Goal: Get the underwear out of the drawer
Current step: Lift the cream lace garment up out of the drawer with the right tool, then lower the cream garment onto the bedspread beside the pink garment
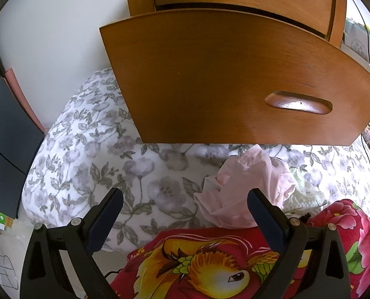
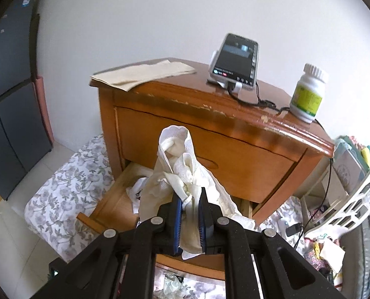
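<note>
Left wrist view. The left gripper [image 1: 185,199] sits at 6 o'clock with its two fingers spread wide apart and nothing between them. Beneath it lies a floral quilt [image 1: 90,154], grey blooms on white. The wooden front of the pulled-out drawer [image 1: 229,74] fills the centre and reaches toward 3 o'clock; its recessed handle [image 1: 298,102] is at 3 o'clock. A crumpled pink garment [image 1: 237,194] rests on the quilt at 5 o'clock, just beside the right-hand finger, with a pale lace piece [image 1: 304,191] touching it on its far side. A red blanket [image 1: 209,266] printed with a yellow bird covers the 6 o'clock edge. At 12 o'clock a scrap of white fabric hangs into the frame.

Right wrist view. The right gripper [image 2: 190,206] sits at 6 o'clock, its blue-padded fingers drawn close and clamped on the white mesh underwear [image 2: 182,169]. The garment stands up in a bunch from the pads, raised above the open drawer, in front of the nightstand [image 2: 234,149]. More white cloth [image 2: 136,191] remains inside the drawer at 8 o'clock. On the nightstand top: a folded beige cloth [image 2: 145,73] at 11 o'clock, a phone on a stand [image 2: 234,62] at 1 o'clock, and a white pill bottle [image 2: 308,94] at 2 o'clock. A white basket [image 2: 354,204] lies at 4 o'clock.
</note>
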Demonstrator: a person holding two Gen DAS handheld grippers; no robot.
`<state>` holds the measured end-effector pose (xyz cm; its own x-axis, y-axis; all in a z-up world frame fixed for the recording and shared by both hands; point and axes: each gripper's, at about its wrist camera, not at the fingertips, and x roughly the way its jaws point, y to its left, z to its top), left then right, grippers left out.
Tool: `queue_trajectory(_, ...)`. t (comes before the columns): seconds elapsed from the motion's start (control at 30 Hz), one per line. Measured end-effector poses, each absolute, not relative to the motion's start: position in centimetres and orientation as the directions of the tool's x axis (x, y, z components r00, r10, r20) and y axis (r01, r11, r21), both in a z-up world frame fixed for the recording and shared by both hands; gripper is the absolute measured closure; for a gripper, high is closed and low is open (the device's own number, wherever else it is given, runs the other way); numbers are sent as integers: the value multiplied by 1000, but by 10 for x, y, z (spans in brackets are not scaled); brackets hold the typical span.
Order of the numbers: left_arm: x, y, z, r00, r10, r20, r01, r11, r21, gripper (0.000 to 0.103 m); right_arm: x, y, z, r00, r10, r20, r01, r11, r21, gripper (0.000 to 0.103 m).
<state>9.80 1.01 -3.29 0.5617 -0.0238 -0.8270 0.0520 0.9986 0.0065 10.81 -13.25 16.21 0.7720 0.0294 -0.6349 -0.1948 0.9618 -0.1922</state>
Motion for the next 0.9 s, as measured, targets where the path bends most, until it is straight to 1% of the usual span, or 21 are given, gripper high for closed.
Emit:
queue_trajectory(0.23, 97, 13, -31, 578, -30, -816, 39, 999, -9, 3, 79, -131, 178, 789, 56, -612, -223, 954, -201, 91)
queue_trajectory(0.53, 93, 19, -28, 593, -37, -804, 13, 999, -37, 3, 51, -134, 184, 791, 82, -607, -257, 944, -207, 91)
queue_trajectory(0.67, 93, 22, -27, 596, -44, -802, -2, 998, -57, 3, 42, -137, 182, 781, 86, -618, -262, 944, -199, 91)
queue_trajectory(0.9, 94, 21, -28, 597, -44, -801, -2, 998, -57, 3, 31, -145, 169, 761, 88, -643, -276, 941, -197, 91)
